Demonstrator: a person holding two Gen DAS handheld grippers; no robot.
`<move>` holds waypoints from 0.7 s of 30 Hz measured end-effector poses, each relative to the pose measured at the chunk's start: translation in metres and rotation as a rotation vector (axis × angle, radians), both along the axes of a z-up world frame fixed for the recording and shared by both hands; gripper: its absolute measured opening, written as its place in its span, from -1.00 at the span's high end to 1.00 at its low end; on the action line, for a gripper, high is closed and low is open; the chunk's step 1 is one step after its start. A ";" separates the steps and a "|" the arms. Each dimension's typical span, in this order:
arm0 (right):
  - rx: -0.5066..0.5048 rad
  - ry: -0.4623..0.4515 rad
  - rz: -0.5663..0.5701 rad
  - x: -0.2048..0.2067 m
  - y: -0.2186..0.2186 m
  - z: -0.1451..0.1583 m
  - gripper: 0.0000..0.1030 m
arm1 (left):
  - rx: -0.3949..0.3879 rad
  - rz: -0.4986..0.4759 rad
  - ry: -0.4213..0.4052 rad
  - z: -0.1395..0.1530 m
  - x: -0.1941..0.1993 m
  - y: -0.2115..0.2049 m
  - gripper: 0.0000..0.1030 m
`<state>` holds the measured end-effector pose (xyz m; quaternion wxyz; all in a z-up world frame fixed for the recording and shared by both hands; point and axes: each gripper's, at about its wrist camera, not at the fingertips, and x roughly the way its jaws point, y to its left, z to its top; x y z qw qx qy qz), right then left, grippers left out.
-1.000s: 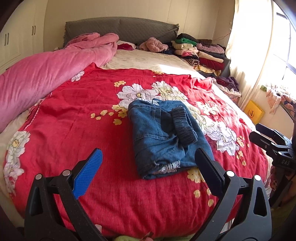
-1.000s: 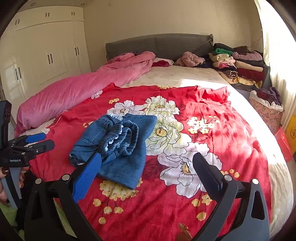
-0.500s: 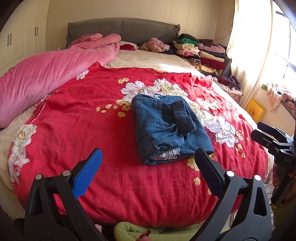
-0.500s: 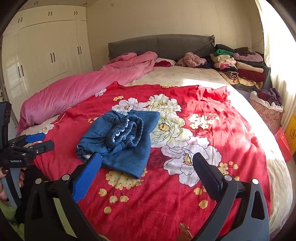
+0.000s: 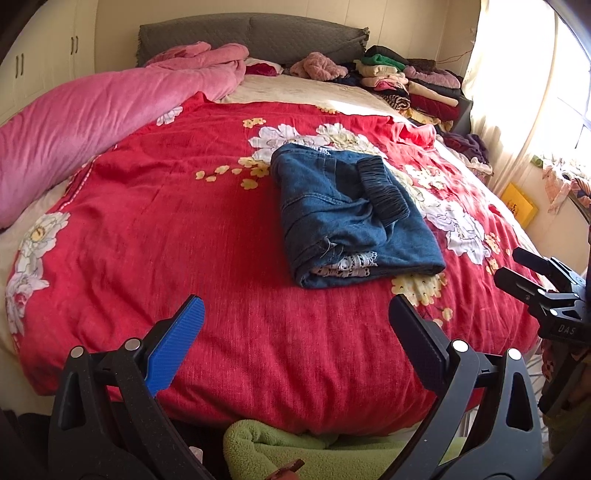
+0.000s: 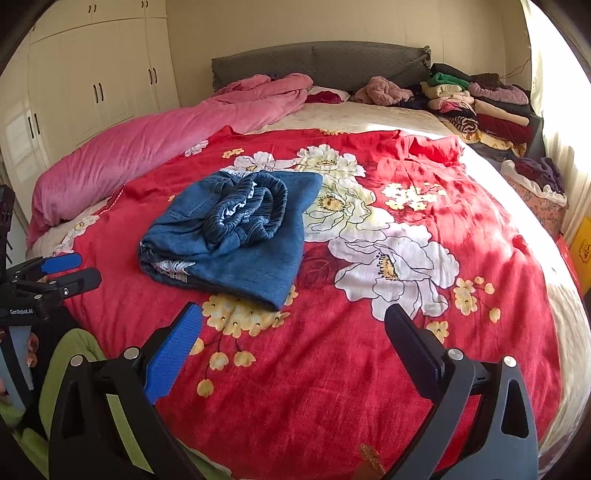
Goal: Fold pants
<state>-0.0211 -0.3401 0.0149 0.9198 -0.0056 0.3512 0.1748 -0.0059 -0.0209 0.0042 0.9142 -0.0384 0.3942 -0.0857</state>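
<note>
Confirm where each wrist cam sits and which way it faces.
Left wrist: on the left tongs, open, at the bed's foot, facing the grey headboard; right tongs show at right.
Right wrist: on the right tongs, open, further right, facing the headboard; left tongs and fingers at left.
Shared: folded blue denim pants on the red floral blanket, pink duvet.

Blue denim pants (image 5: 351,218) with a white lace trim lie on a red, coarse-woven floral cloth bedspread (image 5: 184,236). A pink quilt (image 5: 92,110) looks plush. Gripper fingers (image 5: 175,347) carry ribbed blue pads on matt black plastic.
</note>
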 end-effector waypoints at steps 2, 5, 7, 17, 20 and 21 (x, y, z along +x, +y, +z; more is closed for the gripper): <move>0.001 -0.002 0.006 0.001 0.003 0.000 -0.91 | -0.002 0.005 0.002 -0.001 0.000 0.001 -0.82; 0.002 -0.004 0.010 0.002 0.005 0.001 -0.91 | -0.004 0.008 0.007 -0.003 0.001 0.002 -0.82; 0.002 -0.004 0.015 0.002 0.007 0.002 -0.91 | -0.005 0.012 0.008 -0.003 0.001 0.003 -0.82; 0.002 -0.005 0.022 0.001 0.011 0.002 -0.91 | -0.006 0.018 0.012 -0.003 0.001 0.004 -0.82; 0.000 -0.002 0.020 0.001 0.011 0.002 -0.91 | -0.007 0.016 0.014 -0.003 0.000 0.005 -0.82; 0.001 0.000 0.019 0.001 0.010 0.002 -0.91 | -0.007 0.017 0.014 -0.003 0.001 0.005 -0.82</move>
